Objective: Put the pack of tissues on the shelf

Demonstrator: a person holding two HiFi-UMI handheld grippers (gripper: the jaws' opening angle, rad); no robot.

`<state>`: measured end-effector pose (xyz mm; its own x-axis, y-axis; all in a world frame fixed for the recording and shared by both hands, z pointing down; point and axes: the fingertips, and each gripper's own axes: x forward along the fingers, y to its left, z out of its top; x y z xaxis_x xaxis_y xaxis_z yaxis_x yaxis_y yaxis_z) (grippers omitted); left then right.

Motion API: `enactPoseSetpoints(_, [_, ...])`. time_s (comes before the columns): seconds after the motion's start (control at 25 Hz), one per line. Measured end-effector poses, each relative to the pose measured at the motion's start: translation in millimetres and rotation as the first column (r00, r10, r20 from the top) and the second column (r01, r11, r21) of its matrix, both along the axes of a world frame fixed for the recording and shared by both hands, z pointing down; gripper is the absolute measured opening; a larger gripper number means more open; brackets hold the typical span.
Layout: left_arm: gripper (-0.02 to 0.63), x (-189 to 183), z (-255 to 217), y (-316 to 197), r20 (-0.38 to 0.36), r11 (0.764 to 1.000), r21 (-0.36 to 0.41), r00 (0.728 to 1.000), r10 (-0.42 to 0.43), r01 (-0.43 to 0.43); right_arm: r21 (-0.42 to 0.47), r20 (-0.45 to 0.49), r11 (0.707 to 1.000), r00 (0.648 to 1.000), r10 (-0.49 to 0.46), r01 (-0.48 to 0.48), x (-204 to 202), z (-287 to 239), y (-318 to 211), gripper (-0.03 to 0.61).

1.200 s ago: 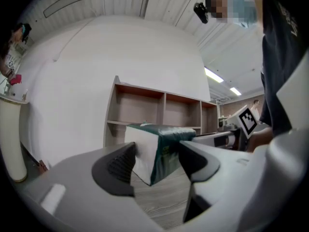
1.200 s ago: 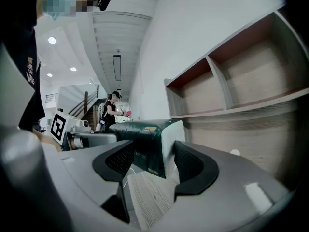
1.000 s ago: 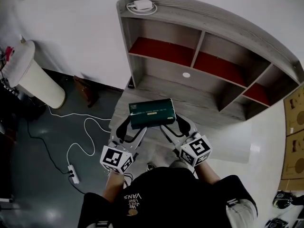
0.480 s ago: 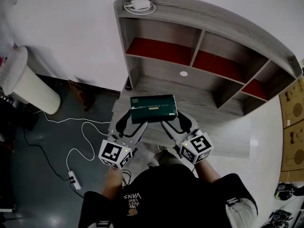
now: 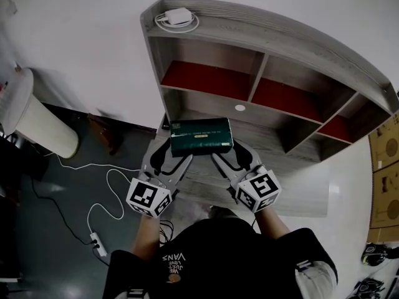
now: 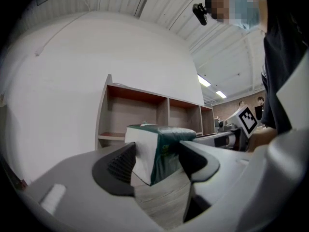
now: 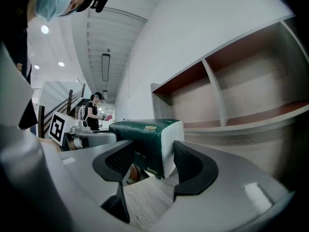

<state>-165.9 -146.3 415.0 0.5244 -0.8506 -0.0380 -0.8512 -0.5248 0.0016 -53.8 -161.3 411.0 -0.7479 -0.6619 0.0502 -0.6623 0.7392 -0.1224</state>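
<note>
Head view: I hold the pack (image 5: 201,136) level between both grippers, over the left part of the desk (image 5: 293,192) and close to its left edge. It sits in front of the leftmost compartment of the shelf (image 5: 299,55) and outside it. The left gripper (image 5: 169,162) has the pack's left end and the right gripper (image 5: 232,159) has its right end. A white charger (image 5: 176,17) with its coiled cable lies on the shelf's top board at the left corner. A small white disc (image 5: 240,108) sits on the desk just behind the pack. On the floor to the left stand a white bin (image 5: 37,120) and a power strip (image 5: 95,240).

Left gripper view: the left gripper (image 6: 157,164) has its jaws clamped on the pack (image 6: 159,146), with the white end face against one dark pad and the green wrap against the other. The shelf (image 6: 135,108) rises behind, and the desk (image 6: 164,202) shows below the jaws.

Right gripper view: the right gripper (image 7: 149,161) has its jaws closed on the other end of the pack (image 7: 142,139), green top up and white end face turned toward the shelf (image 7: 241,81). The left gripper (image 7: 60,124) shows its marker cube at far left. A person (image 7: 94,112) stands well back in the room.
</note>
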Motion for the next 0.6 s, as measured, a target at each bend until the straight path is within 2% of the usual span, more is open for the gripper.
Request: enactPoseSetpoints(0.6, [0.325, -0.4, -35.2, -78.8, 0.011, 0.998, 0.060, 1.000, 0.017, -0.017, 0.059, -0.005, 0.998, 1.000, 0.028, -0.027, -0.2, -35.5, -77.7, 0.259])
